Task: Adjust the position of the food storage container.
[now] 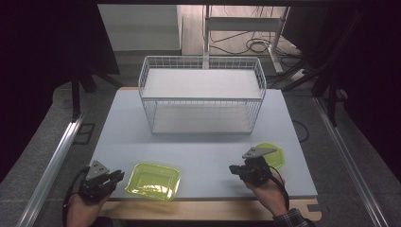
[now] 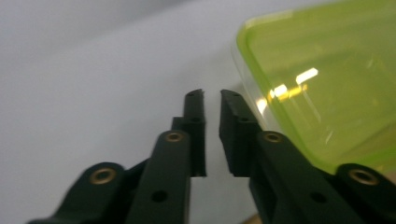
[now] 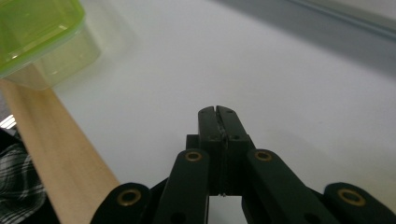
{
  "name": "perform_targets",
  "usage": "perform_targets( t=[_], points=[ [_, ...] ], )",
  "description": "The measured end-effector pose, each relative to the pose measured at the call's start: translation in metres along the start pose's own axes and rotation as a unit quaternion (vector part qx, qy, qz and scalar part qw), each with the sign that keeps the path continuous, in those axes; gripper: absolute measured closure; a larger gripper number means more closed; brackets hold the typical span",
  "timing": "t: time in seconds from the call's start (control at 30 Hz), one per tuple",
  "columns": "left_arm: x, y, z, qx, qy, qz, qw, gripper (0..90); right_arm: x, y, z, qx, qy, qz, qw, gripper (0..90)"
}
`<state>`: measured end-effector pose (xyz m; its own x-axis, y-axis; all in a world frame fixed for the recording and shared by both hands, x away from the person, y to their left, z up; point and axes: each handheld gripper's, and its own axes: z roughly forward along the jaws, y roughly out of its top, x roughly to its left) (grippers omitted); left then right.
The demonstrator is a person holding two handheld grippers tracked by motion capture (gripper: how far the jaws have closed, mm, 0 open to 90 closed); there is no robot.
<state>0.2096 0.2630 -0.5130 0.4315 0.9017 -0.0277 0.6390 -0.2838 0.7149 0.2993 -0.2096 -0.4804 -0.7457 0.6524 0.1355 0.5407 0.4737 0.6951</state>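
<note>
The green container (image 1: 152,181) lies on the worktop (image 1: 203,151) near its front edge, left of the middle, open side up, and you can see its translucent wall and rim in your left gripper view (image 2: 327,84) just to the right of the jaws. Your left gripper (image 1: 117,177) sits just left of that container at the front left corner of the worktop, pointing toward it; its jaws stand nearly together with a narrow slit between them, and nothing lies in that slit. They are beside the container's edge, not around it, and whether the nearer jaw touches the rim you cannot tell from these views.

Your right gripper (image 1: 233,169) is at the front right of the worktop, pointing left toward the container, well apart from it. Its jaws are pressed together with nothing between them, as the right gripper view (image 3: 218,112) shows plainly. A second green piece, a rounded lid or dish (image 1: 273,154), lies just behind that gripper, partly hidden by its grey plate.

A white wire rack (image 1: 202,94) with two shelves stands at the back of the worktop.
</note>
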Motion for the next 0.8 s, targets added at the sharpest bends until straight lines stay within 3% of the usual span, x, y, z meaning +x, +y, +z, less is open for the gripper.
perform_targets(
  t=[0.13, 0.27, 0.43, 0.6, 0.8],
  points=[
    [-0.005, -0.004, 0.006, 0.032, -0.009, 0.006, 0.9994, 89.7, 0.012, -0.003, 0.006, 0.007, 0.017, -0.003, 0.9998, 89.3],
    [-0.011, -0.004, 0.013, 0.049, -0.034, 0.014, 0.9981, 89.9, 0.026, -0.005, 0.014, 0.018, 0.036, -0.013, 0.9991, 89.3],
    [-0.016, -0.002, 0.017, 0.053, -0.047, 0.022, 0.9972, 89.9, 0.037, -0.007, 0.024, 0.033, 0.051, -0.018, 0.9980, 89.3],
    [-0.024, 0.004, 0.022, 0.048, -0.067, 0.023, 0.9963, 89.9, 0.053, -0.008, 0.039, 0.050, 0.082, -0.030, 0.9950, 89.3],
    [-0.042, 0.015, 0.038, 0.056, -0.094, 0.051, 0.9927, 89.8, 0.058, -0.007, 0.046, 0.056, 0.090, -0.031, 0.9939, 89.2]
  ],
)
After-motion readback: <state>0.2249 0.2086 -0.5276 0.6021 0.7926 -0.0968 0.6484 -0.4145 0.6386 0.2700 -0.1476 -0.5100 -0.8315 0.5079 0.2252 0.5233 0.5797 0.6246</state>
